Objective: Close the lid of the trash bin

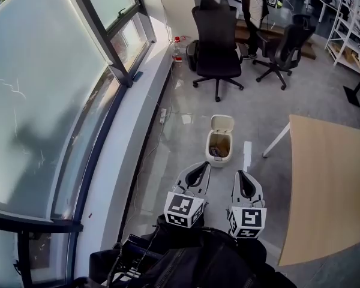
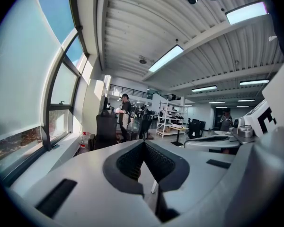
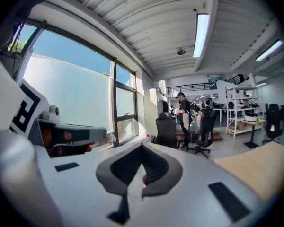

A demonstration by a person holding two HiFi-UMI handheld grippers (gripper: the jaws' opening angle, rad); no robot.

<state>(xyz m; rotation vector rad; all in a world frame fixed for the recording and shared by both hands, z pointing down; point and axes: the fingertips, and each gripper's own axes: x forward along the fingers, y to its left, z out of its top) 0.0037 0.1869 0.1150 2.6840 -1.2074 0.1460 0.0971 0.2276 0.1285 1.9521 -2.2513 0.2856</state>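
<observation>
Open trash bin (image 1: pixel 219 158) on the floor, dead ahead of both pairs of jaws.
Lies beyond and between left gripper (image 1: pixel 204 164) and right gripper (image 1: pixel 240 173), slightly nearer the left; long axis pointing away; lid (image 1: pixel 221 123) upright at the far end, probably hinged there; both jaws closed, gripping nothing, clear of the bin.

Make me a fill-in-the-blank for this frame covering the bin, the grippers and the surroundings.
1. The lid of the trash bin is ____, not closed.
2. The left gripper and right gripper both have their jaws ____, with nothing held.
3. In the head view, the wooden table lies to the bin's ____.

Missing words: open; shut; right
</observation>
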